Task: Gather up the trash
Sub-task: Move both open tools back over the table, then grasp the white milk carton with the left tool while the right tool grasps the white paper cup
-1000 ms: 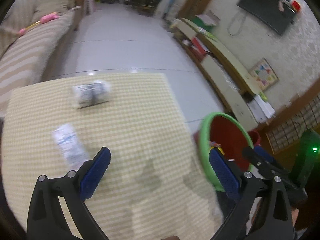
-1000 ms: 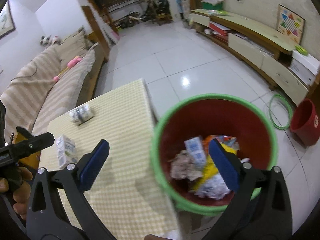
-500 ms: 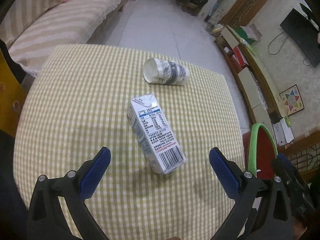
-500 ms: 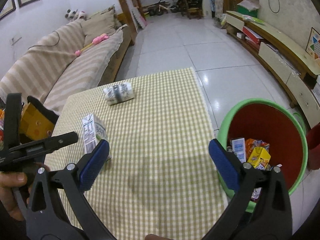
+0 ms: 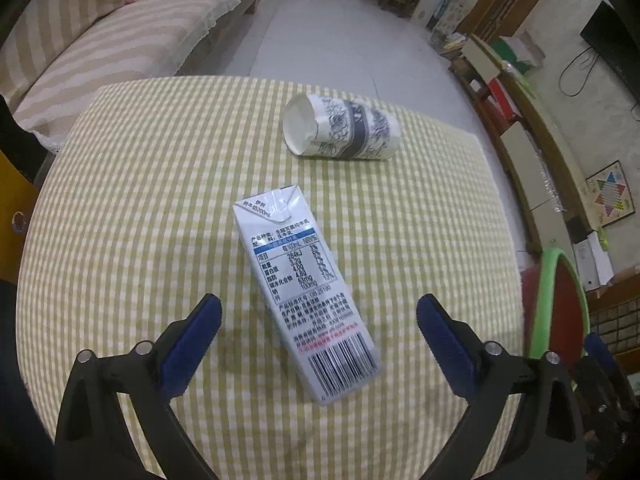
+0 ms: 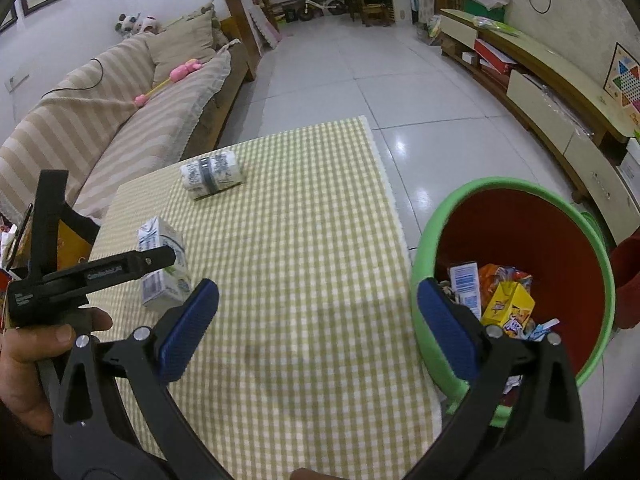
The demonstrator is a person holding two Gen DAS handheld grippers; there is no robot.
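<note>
A white milk carton (image 5: 304, 292) lies flat on the yellow-check tablecloth (image 5: 140, 220). It sits between the fingers of my left gripper (image 5: 319, 308), whose jaws are closing, with both blue pads still apart from it. Beyond it a patterned paper cup (image 5: 344, 132) lies on its side. In the right wrist view the carton (image 6: 160, 240) and the cup (image 6: 212, 176) are at the left. My right gripper (image 6: 316, 292) is open and empty above the table's near part. The green-rimmed red bin (image 6: 500, 184) beside it holds several pieces of trash.
A striped sofa (image 6: 100, 120) runs along the table's left side. A low cabinet (image 6: 560, 92) lines the right wall across the tiled floor (image 6: 380, 80). A hand (image 6: 28, 352) holds the left gripper. The bin's rim (image 5: 560, 280) is by the table's right edge.
The left gripper swung from the bin side over the table and came down over the milk carton, which now lies between its fingers. The right gripper drew back from over the bin toward the table.
</note>
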